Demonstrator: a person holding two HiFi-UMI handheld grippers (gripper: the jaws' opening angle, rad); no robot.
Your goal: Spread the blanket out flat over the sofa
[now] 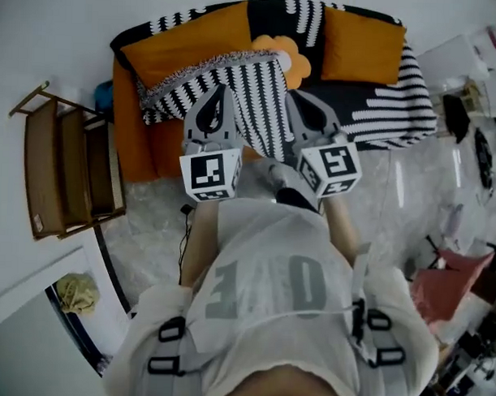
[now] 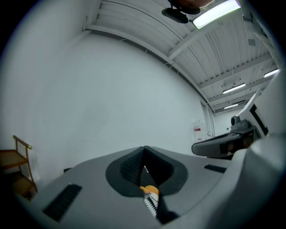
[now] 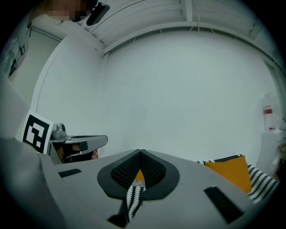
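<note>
The blanket (image 1: 259,100), black and white zigzag striped with an orange underside, lies bunched on the orange sofa (image 1: 135,140), and one fold rises toward me between the two grippers. My left gripper (image 1: 217,99) is shut on a corner of the blanket (image 2: 151,200), which shows pinched between its dark pads. My right gripper (image 1: 298,101) is shut on another piece of the blanket's edge (image 3: 133,196). Both grippers are held close together in front of the sofa, tilted up at the white wall. The blanket's right half covers the seat (image 1: 389,109).
Two orange cushions (image 1: 188,41) (image 1: 360,44) and a flower-shaped cushion (image 1: 287,58) lean on the sofa back. A wooden shelf (image 1: 66,166) stands to the left of the sofa. A pink object (image 1: 444,285) and clutter sit at the right. A cable (image 1: 184,231) lies on the floor.
</note>
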